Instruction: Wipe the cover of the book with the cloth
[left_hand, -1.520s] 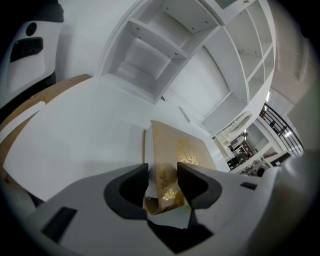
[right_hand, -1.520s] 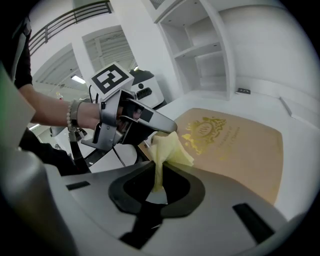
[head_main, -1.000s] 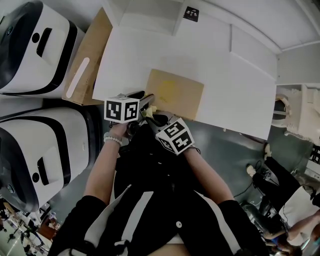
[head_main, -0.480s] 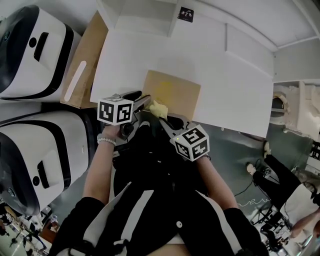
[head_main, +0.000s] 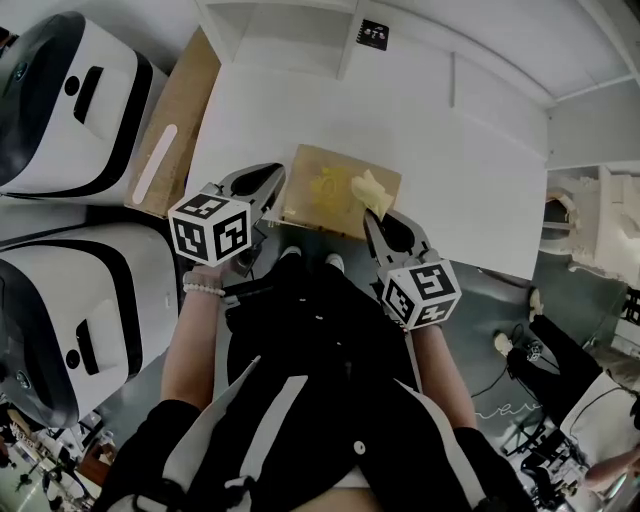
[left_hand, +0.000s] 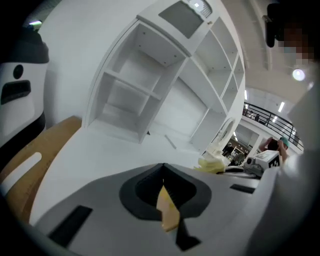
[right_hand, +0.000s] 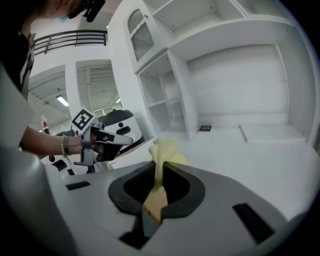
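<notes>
A tan book (head_main: 335, 190) lies flat near the front edge of the white table (head_main: 450, 150). My right gripper (head_main: 376, 208) (right_hand: 160, 167) is shut on a yellow cloth (head_main: 370, 187) (right_hand: 165, 149). The cloth sticks up out of the jaws over the book's right part. My left gripper (head_main: 276, 183) (left_hand: 163, 174) hangs at the book's left edge. Its jaws have just closed and meet with no cloth between them; only a thin tan sliver shows low in the slit. In the left gripper view the cloth (left_hand: 213, 163) lies off to the right.
White open shelves (left_hand: 145, 90) stand at the back of the table. Two white machines (head_main: 70, 95) and a cardboard piece (head_main: 175, 110) sit on the left. A small black tag (head_main: 374, 31) lies far back. A person (head_main: 590, 400) is at the lower right.
Both grippers have risen and spread apart. The right one carried the cloth from the book's near-left corner onto its right part. The left one moved left, away from the cloth.
</notes>
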